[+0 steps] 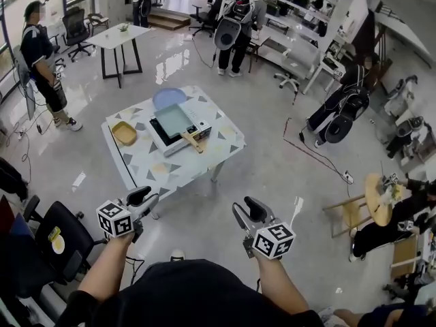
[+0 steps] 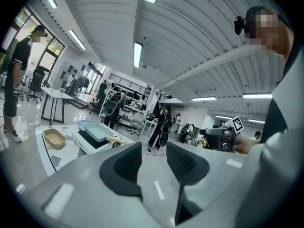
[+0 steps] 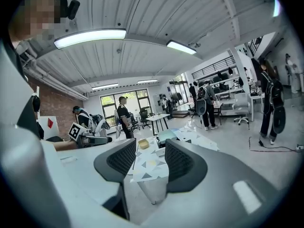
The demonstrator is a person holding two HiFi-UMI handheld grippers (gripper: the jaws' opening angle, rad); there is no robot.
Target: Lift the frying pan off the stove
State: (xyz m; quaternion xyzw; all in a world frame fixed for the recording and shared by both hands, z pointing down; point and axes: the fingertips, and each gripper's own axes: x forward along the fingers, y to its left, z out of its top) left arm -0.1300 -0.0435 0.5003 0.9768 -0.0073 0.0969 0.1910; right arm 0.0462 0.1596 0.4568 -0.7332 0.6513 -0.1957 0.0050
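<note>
Frying pan (image 1: 173, 120) on stove (image 1: 163, 142), handle toward lower right; left tongs (image 1: 146, 198), right tongs (image 1: 246, 213) apart, empty.

A low bench (image 1: 153, 167), draped in a pale cloth (image 1: 225, 142) printed with triangles, is set on the glossy floor (image 1: 272, 176). Three things are laid directly on it. A white stove (image 1: 180, 146) is placed near the middle, a round blue plate (image 1: 169, 97) just beyond it, and a shallow yellow dish (image 1: 124, 133) to its left.
</note>
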